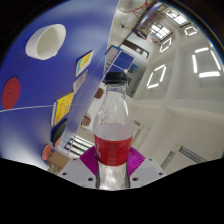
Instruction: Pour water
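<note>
A clear plastic bottle (113, 125) with a black cap and a red label stands upright between my fingers, with water inside. My gripper (112, 160) is shut on the bottle: the purple pads (88, 160) press on its lower body at both sides. The bottle is held high, with the view tilted up toward a wall and ceiling. No cup or other vessel shows.
A blue wall (45, 85) with a white round shape (45, 40) and a red round shape (10, 93) lies to the left. Coloured posters (63, 105) hang lower on it. A white ceiling with light panels (160, 75) is to the right.
</note>
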